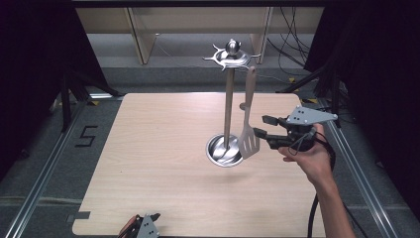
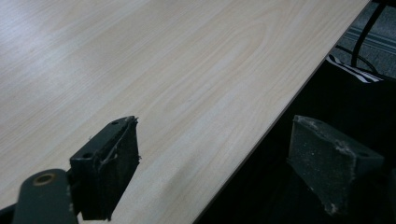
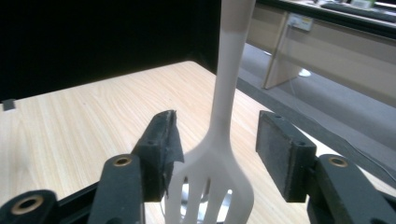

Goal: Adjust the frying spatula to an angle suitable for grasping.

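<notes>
Nearest the high camera, at the table's front edge, the left gripper rests with its 2 jaws wide apart and nothing between them. Farther right, the slotted spatula hangs from the utensil stand, its blade just above the stand's round base. The right gripper brackets the spatula's neck, jaws half open, pads clear of it. A sideways nudge could probably set the spatula swinging, slip it off its hook, or tip the stand.
</notes>
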The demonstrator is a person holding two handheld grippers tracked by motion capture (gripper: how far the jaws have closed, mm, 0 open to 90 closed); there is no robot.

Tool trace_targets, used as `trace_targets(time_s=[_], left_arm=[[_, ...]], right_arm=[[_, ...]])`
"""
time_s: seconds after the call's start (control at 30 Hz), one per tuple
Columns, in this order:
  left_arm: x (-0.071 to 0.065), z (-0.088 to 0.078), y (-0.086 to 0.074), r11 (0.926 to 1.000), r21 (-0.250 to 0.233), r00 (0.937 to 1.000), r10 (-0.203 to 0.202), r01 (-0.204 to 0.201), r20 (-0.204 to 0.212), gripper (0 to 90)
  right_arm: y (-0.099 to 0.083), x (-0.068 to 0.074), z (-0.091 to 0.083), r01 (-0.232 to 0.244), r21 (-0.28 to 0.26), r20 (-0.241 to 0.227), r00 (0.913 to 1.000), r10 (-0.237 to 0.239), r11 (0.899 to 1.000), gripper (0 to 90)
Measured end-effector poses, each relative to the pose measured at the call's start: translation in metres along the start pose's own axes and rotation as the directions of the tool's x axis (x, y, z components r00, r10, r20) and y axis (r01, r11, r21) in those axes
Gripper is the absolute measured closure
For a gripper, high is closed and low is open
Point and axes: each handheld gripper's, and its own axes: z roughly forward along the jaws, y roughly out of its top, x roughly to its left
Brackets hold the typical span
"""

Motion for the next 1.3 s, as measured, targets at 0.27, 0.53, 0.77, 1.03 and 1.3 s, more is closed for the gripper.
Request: trace_targets(time_s=[0.27,0.53,0.77,1.03,1.3], left_arm=[[-0.001,0.0,0.0,1.0,-0.009,1.0,-0.003,0.003,0.004,15.6],[-0.002,0.0,0.0,0.9998,-0.009,0.9999,-0.016,0.016,0.003,15.6],[-0.001,-0.001,0.0,1.0,-0.004,1.0,-0.006,0.006,-0.006,15.6],[-0.002,-0.002,0.0,0.9998,-0.008,0.9998,-0.02,0.02,-0.01,15.6],[0.0,-0.003,0.0,0.9998,0.01,0.9998,-0.017,0.017,0.008,15.6]], right_arm=[[-0.018,0.009,-0.003,-0.004,0.046,0.049,0.9988,0.002,0.999,44.8],[-0.031,0.008,-0.002,-0.002,0.083,0.06,0.9982,-0.003,0.997,43.6],[-0.041,0.012,-0.005,0.009,0.101,0.058,0.9982,-0.015,0.995,40.4],[-0.047,0.016,-0.007,-0.024,0.091,0.07,0.9974,0.017,0.996,39.1],[-0.056,0.02,-0.004,-0.029,0.118,0.056,0.9982,0.023,0.993,37.0]])
